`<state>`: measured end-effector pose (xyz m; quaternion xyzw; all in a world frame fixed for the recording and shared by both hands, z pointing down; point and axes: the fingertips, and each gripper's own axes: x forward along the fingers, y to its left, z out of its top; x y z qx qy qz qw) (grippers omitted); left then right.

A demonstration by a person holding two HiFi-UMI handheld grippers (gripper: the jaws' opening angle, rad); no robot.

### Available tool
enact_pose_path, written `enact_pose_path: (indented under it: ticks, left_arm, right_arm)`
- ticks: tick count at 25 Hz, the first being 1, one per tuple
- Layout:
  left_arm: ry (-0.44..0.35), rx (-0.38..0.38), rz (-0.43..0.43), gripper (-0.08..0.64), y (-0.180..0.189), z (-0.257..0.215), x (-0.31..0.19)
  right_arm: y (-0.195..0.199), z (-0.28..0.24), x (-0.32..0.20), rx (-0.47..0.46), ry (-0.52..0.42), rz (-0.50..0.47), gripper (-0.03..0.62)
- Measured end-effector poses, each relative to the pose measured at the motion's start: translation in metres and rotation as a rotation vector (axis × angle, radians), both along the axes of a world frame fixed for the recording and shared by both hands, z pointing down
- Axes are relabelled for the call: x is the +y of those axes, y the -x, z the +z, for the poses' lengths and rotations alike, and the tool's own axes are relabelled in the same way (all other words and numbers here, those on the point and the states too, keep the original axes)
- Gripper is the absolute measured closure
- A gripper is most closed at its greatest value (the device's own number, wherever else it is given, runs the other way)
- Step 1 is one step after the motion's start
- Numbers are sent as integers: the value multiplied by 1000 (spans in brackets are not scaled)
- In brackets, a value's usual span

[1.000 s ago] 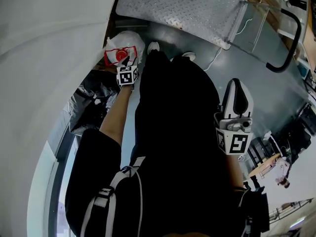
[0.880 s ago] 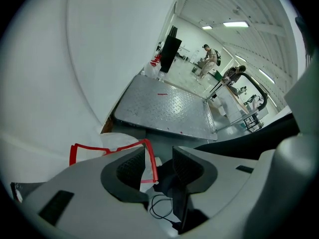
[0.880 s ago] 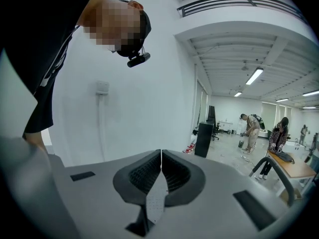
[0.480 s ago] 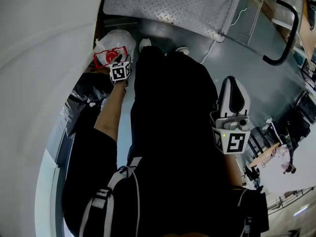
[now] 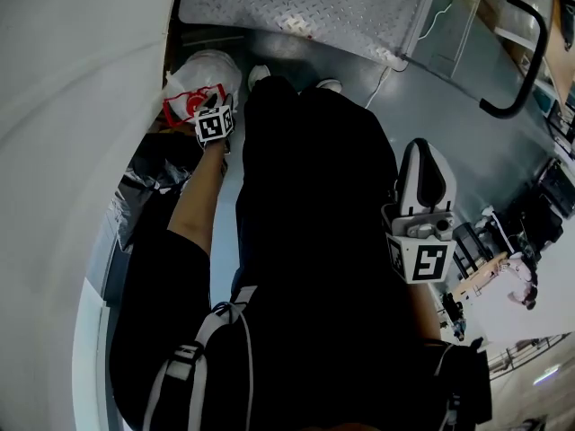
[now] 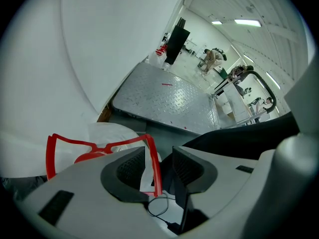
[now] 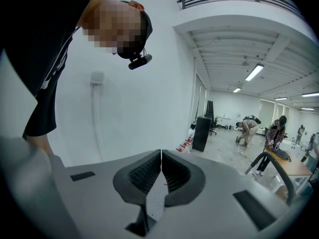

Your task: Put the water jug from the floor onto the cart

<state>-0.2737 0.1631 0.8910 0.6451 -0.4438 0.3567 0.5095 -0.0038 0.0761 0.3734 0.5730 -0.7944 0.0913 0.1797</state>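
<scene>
Little has changed over the last second. The left claw (image 6: 159,166) is kept half open around the red handle (image 6: 150,151) of the jug (image 5: 199,79), which is not yet gripped. The jug is left on the floor, upper left, below the cart (image 5: 296,3). The right claw (image 7: 161,168) is closed on nothing.

My head view is dim: my black clothes (image 5: 305,241) swallow the middle, and the grey floor (image 5: 476,169) lies in flat shade. Both gripper views are bright under ceiling strip lights (image 7: 254,72); the white wall (image 6: 99,49) nearly washes out. Edges bow and darken, and my right gripper (image 7: 160,156) looks soft up close.
</scene>
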Motion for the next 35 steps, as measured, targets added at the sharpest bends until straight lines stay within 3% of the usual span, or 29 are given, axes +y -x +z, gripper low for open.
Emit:
enact_pose_path:
  ticks: [5,17,26,28,30,35]
  left_arm:
    - [6,15,-19,393,-9,10,-1]
    - [54,-32,-13,391,-4,34,0]
    - [88,9,-18,393,-10,47,2]
    - [109,16,-19,414,-12,47,6]
    - [121,6,-29,490,-11,46,8]
    - [150,6,-72,512,-2,41,14]
  right_arm:
    - [1,13,-4,-14,16,-9,574]
    - [-11,39,-4,-26,69,18,574]
    - [-17,45,-2,-25,69,45,574]
    - [-19,44,1,-26,74,51,574]
    - [-18,42,1,-32,70,50,574]
    - [-18,35,1,-31,62,40,574]
